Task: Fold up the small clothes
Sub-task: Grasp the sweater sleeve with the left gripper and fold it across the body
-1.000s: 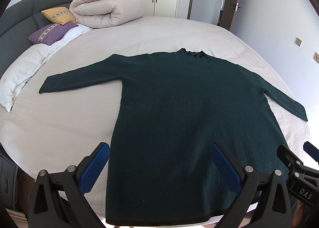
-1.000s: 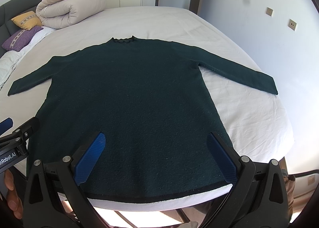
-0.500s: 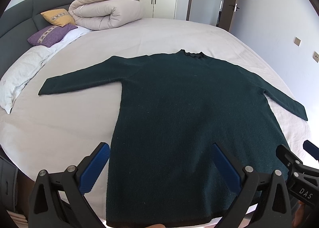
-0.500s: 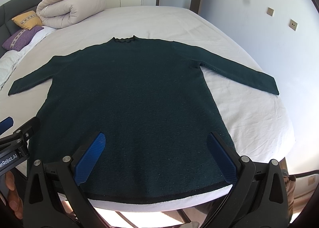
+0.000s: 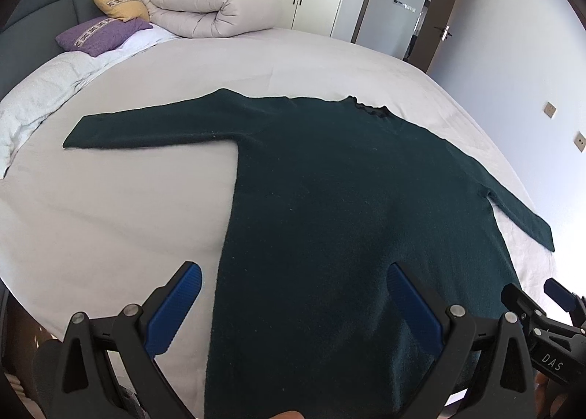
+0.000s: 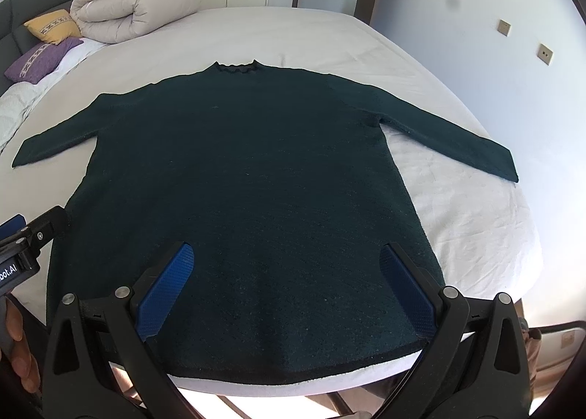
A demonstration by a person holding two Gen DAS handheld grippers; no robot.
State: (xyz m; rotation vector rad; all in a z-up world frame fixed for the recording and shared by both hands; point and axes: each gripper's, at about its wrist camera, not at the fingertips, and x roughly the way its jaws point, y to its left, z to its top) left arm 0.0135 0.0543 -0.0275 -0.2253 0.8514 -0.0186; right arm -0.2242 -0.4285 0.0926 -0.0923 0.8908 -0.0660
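Left tongs [image 5: 293, 305] gape wide and empty over the near left hem of the dark green sweater [image 6: 249, 177], spread flat on the bed [image 6: 457, 221]. Right tongs [image 6: 285, 283] likewise. A shallow pinch might drag the knit off the near edge.

Your left gripper [image 5: 291, 303] hangs wide open over the dark green knit long-sleeved sweater [image 5: 348, 228], spread flat centre frame on the white-sheeted bed [image 5: 110, 206]. Upper left: rolled beige duvet [image 5: 208, 5], yellow cushion [image 5: 119, 3], purple cushion [image 5: 100, 34]. Your right gripper [image 5: 549, 313] pokes in lower right.
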